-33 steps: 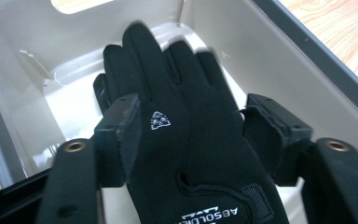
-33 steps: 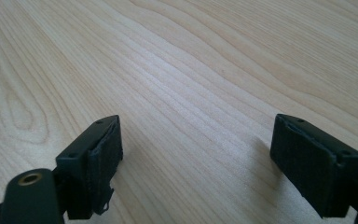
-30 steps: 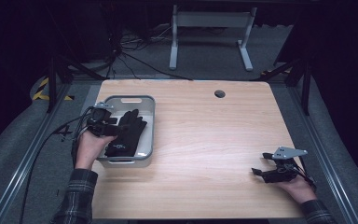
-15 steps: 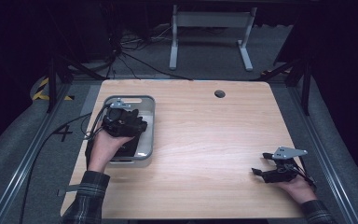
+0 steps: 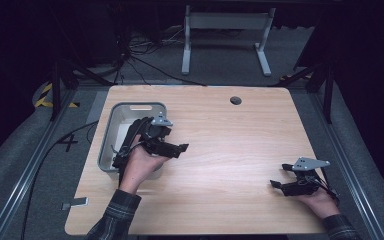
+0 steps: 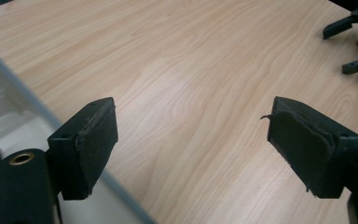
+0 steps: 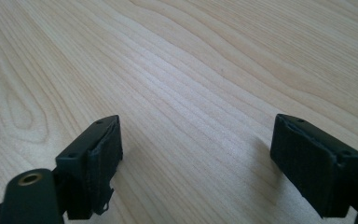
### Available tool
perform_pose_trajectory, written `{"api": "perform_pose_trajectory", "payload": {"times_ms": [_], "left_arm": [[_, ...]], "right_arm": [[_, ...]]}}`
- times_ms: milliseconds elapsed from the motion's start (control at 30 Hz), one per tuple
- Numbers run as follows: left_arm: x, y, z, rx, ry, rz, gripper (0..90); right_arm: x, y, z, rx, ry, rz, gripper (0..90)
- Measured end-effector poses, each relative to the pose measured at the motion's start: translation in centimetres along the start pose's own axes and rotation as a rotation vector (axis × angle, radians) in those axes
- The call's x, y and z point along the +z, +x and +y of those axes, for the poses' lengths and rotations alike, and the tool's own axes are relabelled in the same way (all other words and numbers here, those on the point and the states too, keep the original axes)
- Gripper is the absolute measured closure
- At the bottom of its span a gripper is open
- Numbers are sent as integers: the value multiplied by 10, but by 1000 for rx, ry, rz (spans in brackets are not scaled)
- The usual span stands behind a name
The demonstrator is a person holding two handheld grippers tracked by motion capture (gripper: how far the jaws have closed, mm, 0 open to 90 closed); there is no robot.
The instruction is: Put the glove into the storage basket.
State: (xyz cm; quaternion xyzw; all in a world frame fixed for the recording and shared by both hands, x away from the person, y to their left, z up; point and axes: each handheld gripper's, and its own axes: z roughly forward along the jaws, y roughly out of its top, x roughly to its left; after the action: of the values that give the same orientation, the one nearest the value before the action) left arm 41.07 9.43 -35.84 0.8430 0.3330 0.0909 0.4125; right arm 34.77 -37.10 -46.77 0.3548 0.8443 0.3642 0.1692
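My left gripper (image 5: 177, 142) hovers just right of the grey tray (image 5: 107, 145), its jaws pointing right across the wooden table (image 5: 230, 135). In the left gripper view this gripper (image 6: 191, 121) is open; its jaws have just been opening and nothing lies between them. The tray's rim (image 6: 14, 77) runs along that view's lower left. Near the table's front right corner my right gripper (image 5: 279, 176) rests low, pointing left. Seen in its own view, the right gripper (image 7: 196, 140) stands open over bare wood.
A round cable hole (image 5: 236, 100) sits near the table's far edge. The left gripper's cable trails off the table's left side. Beyond the far edge stands a white metal frame (image 5: 225, 25) on the carpet floor.
My left hand has moved from over the tray toward the right, to the tray's right rim, turning its gripper to point across the table. The right hand has kept still.
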Motion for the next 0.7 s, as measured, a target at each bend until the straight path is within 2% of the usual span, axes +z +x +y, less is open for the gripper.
{"api": "perform_pose_trajectory", "payload": {"times_ms": [100, 200, 267, 300, 567, 700], "left_arm": [[6, -6, 1, 14, 6, -11, 167], [16, -20, 2, 32, 8, -41, 168], [18, -22, 2, 35, 8, -46, 168], [24, -29, 2, 39, 6, -61, 168], [50, -56, -3, 81, 30, -94, 169], [59, -65, -6, 85, 33, -110, 172]], "right_arm": [[0, 0, 0, -1, 0, 0, 170], [0, 0, 0, 0, 0, 0, 170], [0, 0, 0, 0, 0, 0, 170], [0, 0, 0, 0, 0, 0, 170], [0, 0, 0, 0, 0, 0, 170], [0, 0, 0, 0, 0, -1, 170]]}}
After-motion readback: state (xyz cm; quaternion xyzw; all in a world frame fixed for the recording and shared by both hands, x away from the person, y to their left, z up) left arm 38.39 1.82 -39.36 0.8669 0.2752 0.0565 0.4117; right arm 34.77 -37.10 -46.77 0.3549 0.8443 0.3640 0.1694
